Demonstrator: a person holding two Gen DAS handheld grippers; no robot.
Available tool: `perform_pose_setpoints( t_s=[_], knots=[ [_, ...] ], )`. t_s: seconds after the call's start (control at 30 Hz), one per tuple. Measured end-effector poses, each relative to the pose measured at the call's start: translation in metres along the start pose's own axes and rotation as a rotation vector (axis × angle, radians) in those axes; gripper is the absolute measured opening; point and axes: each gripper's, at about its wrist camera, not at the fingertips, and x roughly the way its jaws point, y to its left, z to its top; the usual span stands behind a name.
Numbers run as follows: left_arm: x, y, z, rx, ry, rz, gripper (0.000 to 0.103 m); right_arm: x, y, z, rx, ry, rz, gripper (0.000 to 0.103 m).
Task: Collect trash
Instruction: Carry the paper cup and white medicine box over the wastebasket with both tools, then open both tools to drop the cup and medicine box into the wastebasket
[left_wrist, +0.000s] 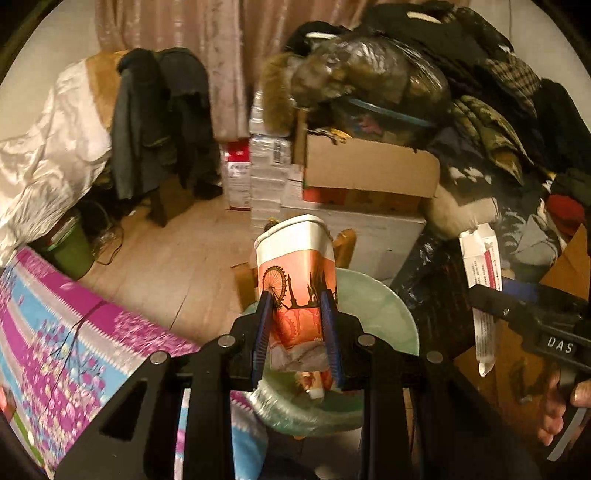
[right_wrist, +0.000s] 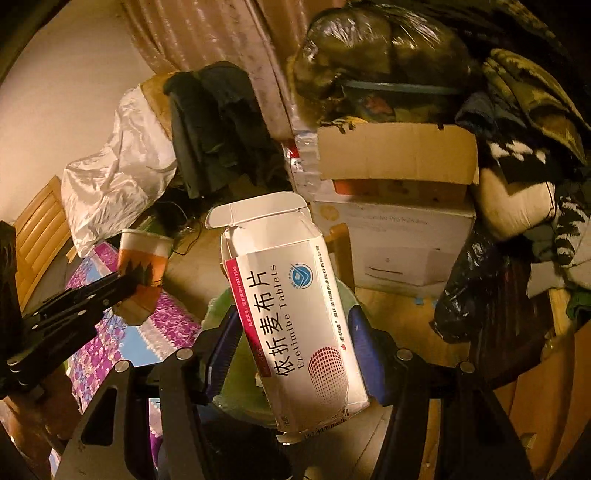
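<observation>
In the left wrist view my left gripper (left_wrist: 297, 301) is shut on a squashed paper cup (left_wrist: 295, 258) printed with an orange skyline; its blue pads press on both sides. Under the cup stands a pale green bin (left_wrist: 380, 306) with a plastic liner and some trash inside. My right gripper (right_wrist: 294, 315) is shut on a white, opened tablet box (right_wrist: 295, 306), held above the same green bin (right_wrist: 231, 369). Each view also catches the other tool: the right gripper (left_wrist: 491, 295) with the box (left_wrist: 480, 254), and the left gripper (right_wrist: 129, 280) with the cup (right_wrist: 146, 254).
Stacked cardboard boxes (left_wrist: 369, 166) topped with bagged clothes rise behind the bin. A black plastic bag (right_wrist: 469, 295) hangs to the right. A purple flowered cloth (left_wrist: 74, 332) lies on the left, with dark jackets (left_wrist: 159, 118) over a chair behind. A hand (left_wrist: 561, 406) grips the right tool.
</observation>
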Motion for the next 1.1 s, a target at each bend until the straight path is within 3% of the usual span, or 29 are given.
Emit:
perform_pose_setpoints(
  t_s=[0.4,1.1],
  knots=[
    [0.055,-0.022,-0.005,0.060,0.109,-0.055,0.026,0.038,-0.006,0.001,0.017,0.065,-0.045,0.061],
    [0.077,-0.010,-0.011,0.058,0.157,-0.045,0.026,0.073,0.005,-0.006,0.008,0.112,-0.045,0.061]
  ],
)
